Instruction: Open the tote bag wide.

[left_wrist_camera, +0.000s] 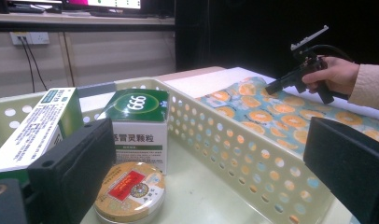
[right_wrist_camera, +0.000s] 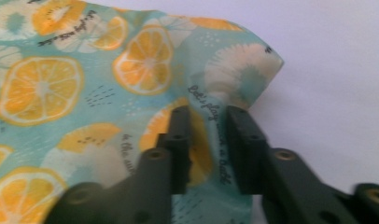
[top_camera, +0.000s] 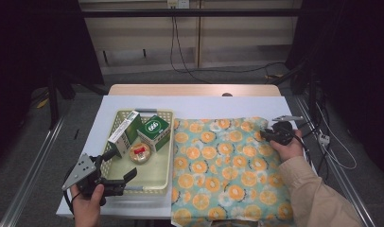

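Observation:
A teal cloth [top_camera: 223,165] printed with orange slices lies spread over the right half of the table. My right gripper [top_camera: 266,135] is at its far right corner. In the right gripper view that gripper [right_wrist_camera: 208,140] is shut on a raised fold of the cloth [right_wrist_camera: 85,84] close to the corner. My left gripper [top_camera: 120,164] is open at the near left corner of a pale yellow perforated basket [top_camera: 170,156]. In the left gripper view its jaws [left_wrist_camera: 206,172] straddle the basket's wall [left_wrist_camera: 234,154], one inside and one outside, with nothing gripped.
In the basket are a green "666" box [top_camera: 153,130], a long white and green box [top_camera: 124,130] and a round gold tin [top_camera: 140,152]. A white sheet [top_camera: 133,101] covers the table. Cables run on the floor beyond and to the right.

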{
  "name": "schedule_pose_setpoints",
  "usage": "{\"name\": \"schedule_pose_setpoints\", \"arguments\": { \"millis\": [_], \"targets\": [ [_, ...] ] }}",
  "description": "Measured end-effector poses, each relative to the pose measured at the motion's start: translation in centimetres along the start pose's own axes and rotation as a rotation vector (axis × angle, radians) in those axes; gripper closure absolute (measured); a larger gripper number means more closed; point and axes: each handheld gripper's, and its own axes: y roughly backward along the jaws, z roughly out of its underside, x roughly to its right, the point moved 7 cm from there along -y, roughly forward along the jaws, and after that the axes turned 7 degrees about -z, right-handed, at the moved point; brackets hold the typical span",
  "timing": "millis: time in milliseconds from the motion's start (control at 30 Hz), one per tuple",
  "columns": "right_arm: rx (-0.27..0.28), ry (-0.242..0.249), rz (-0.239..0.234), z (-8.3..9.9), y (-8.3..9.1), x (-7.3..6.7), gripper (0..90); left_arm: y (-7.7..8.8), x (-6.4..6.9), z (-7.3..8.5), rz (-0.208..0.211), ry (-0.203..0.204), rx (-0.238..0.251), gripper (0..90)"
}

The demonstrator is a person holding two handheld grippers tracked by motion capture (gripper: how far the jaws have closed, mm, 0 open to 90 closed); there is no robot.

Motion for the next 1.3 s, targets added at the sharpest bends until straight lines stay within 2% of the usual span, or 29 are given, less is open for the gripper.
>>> {"name": "schedule_pose_setpoints", "arguments": {
  "millis": [33, 67, 100, 267, 400, 467, 500, 567, 600, 633, 667, 700, 733, 767, 800, 833, 867, 900, 933, 967, 1033, 1067, 1100, 1133, 1167, 1300],
  "targets": [
    [0.002, -0.011, -0.033, 0.0, -0.1, -0.4, 90.0, 0.0, 0.0, 0.0, 0.001, -0.001, -0.001, 2.3],
    [0.001, -0.005, -0.030, -0.1, -0.1, -0.4, 90.0, 0.0, 0.0, 0.0, 0.000, -0.004, -0.002, 2.3],
    [0.006, -0.027, -0.049, -0.1, -0.1, -0.5, 90.0, 0.0, 0.0, 0.0, 0.001, -0.005, -0.003, 2.3],
    [0.051, -0.059, -0.055, -0.7, 0.1, -0.2, 90.0, -0.1, 0.1, 0.0, 0.001, -0.010, -0.004, 2.3],
    [0.080, -0.068, -0.027, -2.2, 0.7, 0.8, 90.0, -0.2, 0.3, -0.1, 0.007, -0.014, -0.006, 2.3],
    [0.113, -0.083, 0.005, -3.8, 1.0, 2.1, 90.0, -0.2, 0.3, -0.2, 0.007, -0.016, -0.002, 2.3],
    [0.113, -0.083, 0.005, -3.8, 1.0, 2.1, 90.0, -0.2, 0.3, -0.2, 0.008, -0.012, -0.002, 2.3],
    [0.138, -0.102, 0.053, -4.8, 1.1, 3.6, 90.0, -0.2, 0.3, -0.3, 0.008, -0.013, 0.001, 2.3],
    [0.152, -0.124, 0.082, -5.2, 1.3, 4.5, 90.0, -0.2, 0.4, -0.4, 0.008, -0.013, 0.000, 2.3],
    [0.172, -0.169, 0.081, -5.5, 1.3, 5.2, 90.0, -0.2, 0.4, -0.4, 0.008, -0.012, 0.001, 2.3],
    [0.176, -0.187, 0.089, -5.6, 1.2, 5.7, 89.7, -0.2, 0.5, -0.4, 0.010, -0.010, 0.001, 2.3],
    [0.169, -0.182, 0.089, -5.7, 1.1, 5.8, 78.2, -0.2, 0.5, -0.4, 0.011, -0.012, -0.001, 2.3],
    [0.161, -0.154, 0.106, -5.8, 1.1, 5.5, 54.7, -0.2, 0.5, -0.5, 0.011, -0.015, -0.001, 2.3],
    [0.161, -0.154, 0.106, -5.8, 1.1, 5.5, 54.7, -0.2, 0.4, -0.5, 0.013, -0.021, 0.001, 2.3],
    [0.141, -0.124, 0.088, -5.9, 1.3, 4.4, 34.8, -0.1, 0.4, -0.5, 0.013, -0.017, 0.001, 2.3],
    [0.141, -0.124, 0.088, -5.9, 1.3, 4.4, 34.8, -0.1, 0.4, -0.5, 0.010, -0.011, 0.002, 2.3],
    [0.147, -0.110, 0.072, -6.0, 1.6, 3.7, 34.0, -0.1, 0.4, -0.5, 0.013, -0.009, 0.003, 2.3],
    [0.140, -0.035, 0.017, -6.1, 2.2, 1.8, 31.3, 0.0, 0.3, -0.5, 0.007, -0.010, 0.004, 2.3],
    [0.142, -0.003, -0.003, -6.0, 2.5, 0.8, 28.1, 0.0, 0.3, -0.4, 0.009, -0.009, 0.002, 2.3],
    [0.142, -0.003, -0.003, -6.0, 2.5, 0.8, 28.1, 0.1, 0.3, -0.5, 0.008, -0.007, 0.005, 2.3],
    [0.135, 0.042, -0.055, -5.7, 3.2, -1.3, 26.6, 0.1, 0.3, -0.5, 0.008, -0.004, 0.009, 2.2],
    [0.138, 0.089, -0.107, -5.3, 4.0, -3.5, 24.4, 0.1, 0.3, -0.5, 0.010, -0.012, 0.006, 2.2],
    [0.134, 0.115, -0.134, -5.0, 4.3, -4.6, 23.6, 0.1, 0.4, -0.5, 0.006, -0.007, 0.005, 2.3],
    [0.135, 0.136, -0.156, -4.6, 4.7, -5.6, 22.7, 0.0, 0.5, -0.5, 0.010, -0.006, 0.006, 2.3],
    [0.135, 0.136, -0.156, -4.6, 4.7, -5.6, 22.7, 0.0, 0.5, -0.5, 0.011, -0.014, 0.003, 2.3],
    [0.119, 0.201, -0.250, -2.6, 5.8, -9.6, 19.9, -0.1, 0.6, -0.3, 0.007, -0.006, 0.000, 2.3]
  ]
}}
